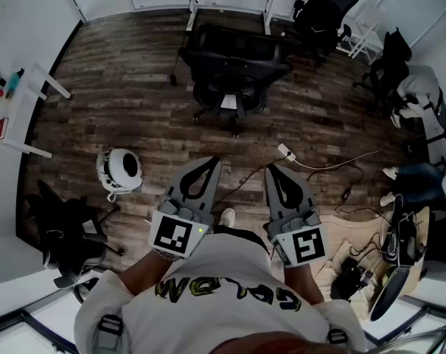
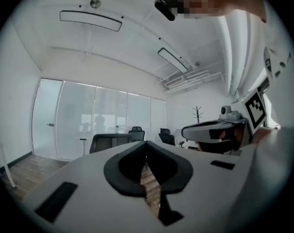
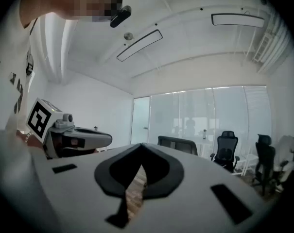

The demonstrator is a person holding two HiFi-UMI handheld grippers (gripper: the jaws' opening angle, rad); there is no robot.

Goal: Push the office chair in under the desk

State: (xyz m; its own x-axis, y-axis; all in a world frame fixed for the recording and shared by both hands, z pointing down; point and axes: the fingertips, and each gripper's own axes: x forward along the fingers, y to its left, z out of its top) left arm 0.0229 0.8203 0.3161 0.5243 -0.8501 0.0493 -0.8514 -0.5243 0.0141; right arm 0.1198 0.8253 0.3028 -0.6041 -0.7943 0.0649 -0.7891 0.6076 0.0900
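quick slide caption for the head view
Left gripper and right gripper, both shut and empty, point across the wood floor at the office chair by the white desk.

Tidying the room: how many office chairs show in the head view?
4 chairs: centre, top right, far right, bottom left. More may be hidden at right.

A white round device [image 1: 119, 169] and power strip [image 1: 285, 152] lie on wood floor [image 1: 134, 109].

1. Black mesh-back office chair [image 1: 234, 68]: upright on its wheeled star base on the dark wood-plank floor, near the floor's far edge, backrest facing the camera.
2. White-legged desk [image 1: 192, 15]: right behind the chair along the far edge. The chair sits lined up between its two legs.
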